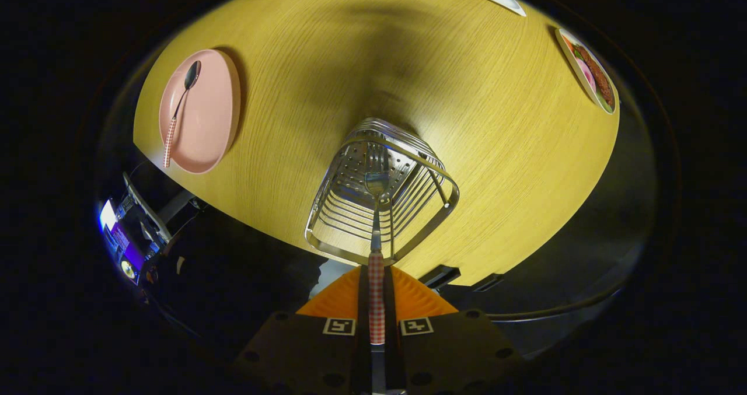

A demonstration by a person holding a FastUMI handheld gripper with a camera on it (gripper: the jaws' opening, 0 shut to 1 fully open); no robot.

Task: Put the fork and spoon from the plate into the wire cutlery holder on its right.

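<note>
Your gripper (376, 301) has its fingers pinched on the checked handle of the fork (376, 231), tines down, hanging over the open top of the wire holder (382, 191), which stands near the table's (467, 121) near edge; the tines appear to be at or just inside the rim, though how deep cannot be judged. Keep the fork vertical and centred between the wires, lower it until the tines near the perforated base, then spread the fingers and lift straight up. The spoon (181, 112) lies on the pink plate (213, 112) at the table's left edge, handle overhanging the rim, and should be fetched next.
</note>
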